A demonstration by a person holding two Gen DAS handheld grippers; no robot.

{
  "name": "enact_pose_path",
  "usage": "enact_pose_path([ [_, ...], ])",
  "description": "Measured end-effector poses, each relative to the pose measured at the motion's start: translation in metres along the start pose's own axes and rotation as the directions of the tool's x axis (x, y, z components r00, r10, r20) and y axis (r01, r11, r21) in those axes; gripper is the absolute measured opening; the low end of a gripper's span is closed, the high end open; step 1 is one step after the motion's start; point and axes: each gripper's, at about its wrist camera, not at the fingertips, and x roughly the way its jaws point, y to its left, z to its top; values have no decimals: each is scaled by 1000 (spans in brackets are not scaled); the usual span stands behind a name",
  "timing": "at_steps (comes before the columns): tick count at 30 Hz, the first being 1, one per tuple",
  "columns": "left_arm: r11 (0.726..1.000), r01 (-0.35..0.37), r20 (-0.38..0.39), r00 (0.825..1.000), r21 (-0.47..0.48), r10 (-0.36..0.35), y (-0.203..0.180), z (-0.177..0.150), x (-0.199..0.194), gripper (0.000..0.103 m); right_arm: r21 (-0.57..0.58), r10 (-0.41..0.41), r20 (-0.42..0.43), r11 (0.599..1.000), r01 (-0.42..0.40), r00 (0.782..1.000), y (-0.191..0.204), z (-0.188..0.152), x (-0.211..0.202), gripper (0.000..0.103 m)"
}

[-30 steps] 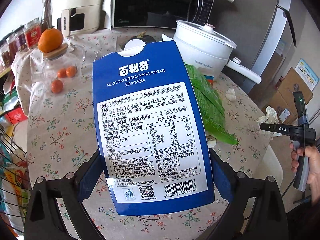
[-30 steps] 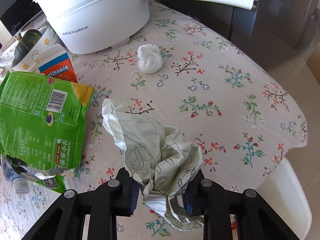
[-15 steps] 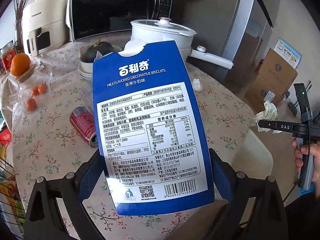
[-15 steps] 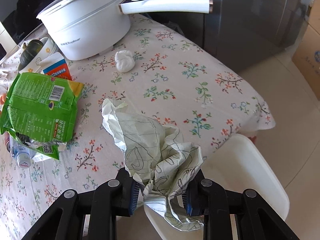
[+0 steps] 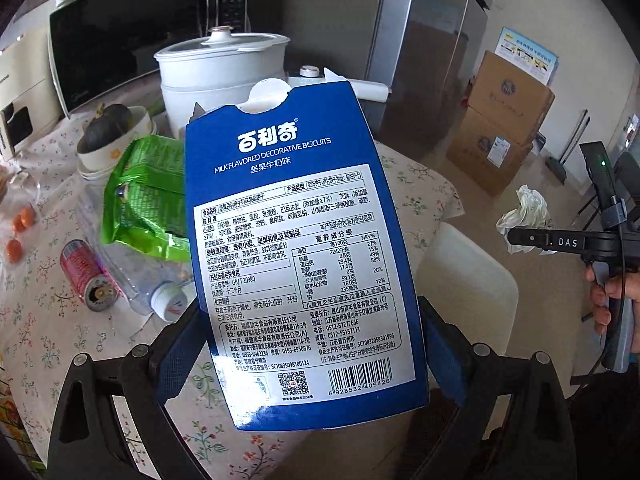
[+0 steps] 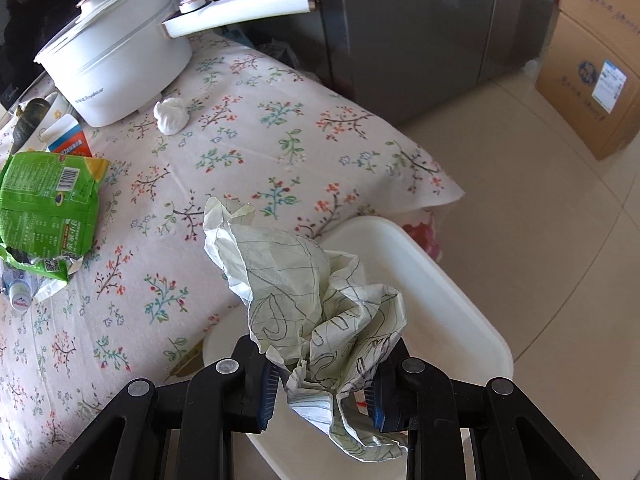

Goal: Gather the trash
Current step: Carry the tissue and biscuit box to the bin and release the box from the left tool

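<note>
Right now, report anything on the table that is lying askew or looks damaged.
A red can and a clear plastic bottle lie tipped on their sides on the floral tablecloth, beside a torn-open green snack bag. A crumpled white tissue sits by the white pot.

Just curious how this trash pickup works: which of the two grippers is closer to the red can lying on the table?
Left. The left gripper, holding the blue biscuit box, is above the table near the red can. The right gripper is out past the table's edge.

Both grippers were matte black, with round silver screw heads along their arms and blue pads inside the fingers. The right gripper carried white "DAS" lettering, a black cable, and a small green light at its far end.
</note>
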Motion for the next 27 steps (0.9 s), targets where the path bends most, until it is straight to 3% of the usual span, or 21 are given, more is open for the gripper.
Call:
enact_pose_path([
  [9,990,105,-76,992,95,-98,-73,1,30,98,42,-15,-13,999,16,1000,-35,-19,-11,31],
  [16,967,196,-176,970,164,-167,-127,-10,59,98,69,-31,-11,997,31,999,-58,-29,-22,31],
  [20,957,231,-233,954,175,-187,-144,-18,78,98,86,-43,-19,995,44,999,-72,-37,-24,32],
  [27,948,251,-260,945,197,-196,-157,-24,100,98,114,-59,-38,991,63,998,-92,-47,-24,32],
])
